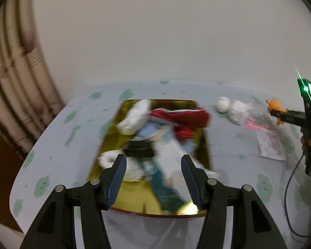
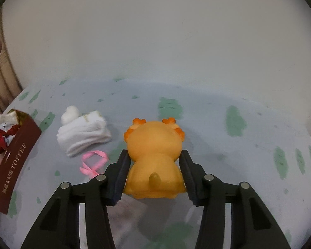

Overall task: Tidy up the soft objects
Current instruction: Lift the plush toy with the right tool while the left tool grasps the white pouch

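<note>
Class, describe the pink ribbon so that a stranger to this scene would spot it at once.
Start at the dark red toffee box on the pale blue, green-patterned tablecloth. To its right lies a stack of folded white cloths; the pink ribbon lies just in front of them. It alone is thin, looped and pink.
</note>
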A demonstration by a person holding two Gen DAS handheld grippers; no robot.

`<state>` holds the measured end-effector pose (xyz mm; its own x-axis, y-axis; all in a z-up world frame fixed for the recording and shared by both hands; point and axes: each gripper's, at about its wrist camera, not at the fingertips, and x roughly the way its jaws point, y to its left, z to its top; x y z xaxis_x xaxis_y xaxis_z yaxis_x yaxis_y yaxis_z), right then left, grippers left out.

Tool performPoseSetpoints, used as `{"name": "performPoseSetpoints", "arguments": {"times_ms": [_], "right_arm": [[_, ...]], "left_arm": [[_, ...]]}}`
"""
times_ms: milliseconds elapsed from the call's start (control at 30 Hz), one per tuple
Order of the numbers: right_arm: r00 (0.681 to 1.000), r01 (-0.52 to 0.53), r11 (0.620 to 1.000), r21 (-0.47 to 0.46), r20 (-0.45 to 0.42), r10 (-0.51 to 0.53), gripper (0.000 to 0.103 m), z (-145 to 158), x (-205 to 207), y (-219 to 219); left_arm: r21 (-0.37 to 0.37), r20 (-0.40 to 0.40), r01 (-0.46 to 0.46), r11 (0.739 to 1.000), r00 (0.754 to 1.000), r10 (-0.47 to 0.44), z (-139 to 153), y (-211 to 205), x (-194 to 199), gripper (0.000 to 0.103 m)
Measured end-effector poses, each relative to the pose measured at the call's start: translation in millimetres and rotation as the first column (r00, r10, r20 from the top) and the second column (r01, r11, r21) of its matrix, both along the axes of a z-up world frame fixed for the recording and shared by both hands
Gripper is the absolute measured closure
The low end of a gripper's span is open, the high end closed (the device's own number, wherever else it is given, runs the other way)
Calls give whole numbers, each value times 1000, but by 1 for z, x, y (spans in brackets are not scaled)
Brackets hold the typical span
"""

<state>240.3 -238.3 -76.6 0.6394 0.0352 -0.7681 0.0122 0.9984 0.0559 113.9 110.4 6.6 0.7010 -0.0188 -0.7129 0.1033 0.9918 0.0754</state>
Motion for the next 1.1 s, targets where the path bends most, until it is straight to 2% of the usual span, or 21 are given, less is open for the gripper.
{"name": "performPoseSetpoints", "arguments": {"times_ms": [200,367,467,567,700,800,867,1033,1100], "right_arm": [[996,83,996,-16,-24,-84,57,-7,-42,-39],[986,161,987,9,-49,-160,57,-18,-75,-69],[980,189,982,0,-56,-189,57,-26,-91,-79],[980,195,981,-3,-47,-195,57,-29,-100,-83],[982,183,981,-56,-34,-185,57,-29,-99,-75],[982,183,981,-64,-31,-185,57,-29,-98,-72],[982,184,982,-50,-35,-186,56,-30,-98,-74],[980,182,983,-17,-80,-183,56,-37,-92,-79],[980,180,984,-12,-78,-181,56,-38,-93,-79]], "left_arm": [[8,-37,191,982,981,-190,0,-66,0,47],[19,-100,345,939,935,-341,-11,-125,2,47],[3,-132,398,918,910,-394,-18,-155,4,47],[-21,-142,410,912,902,-409,-23,-178,10,47],[-87,-177,400,912,895,-409,-32,-202,28,47],[-133,-226,423,896,867,-443,-42,-222,39,47],[-142,-263,420,896,857,-443,-51,-232,47,47],[-151,-304,380,913,861,-408,-69,-245,64,47],[-132,-307,370,920,867,-392,-74,-249,71,47]]}}
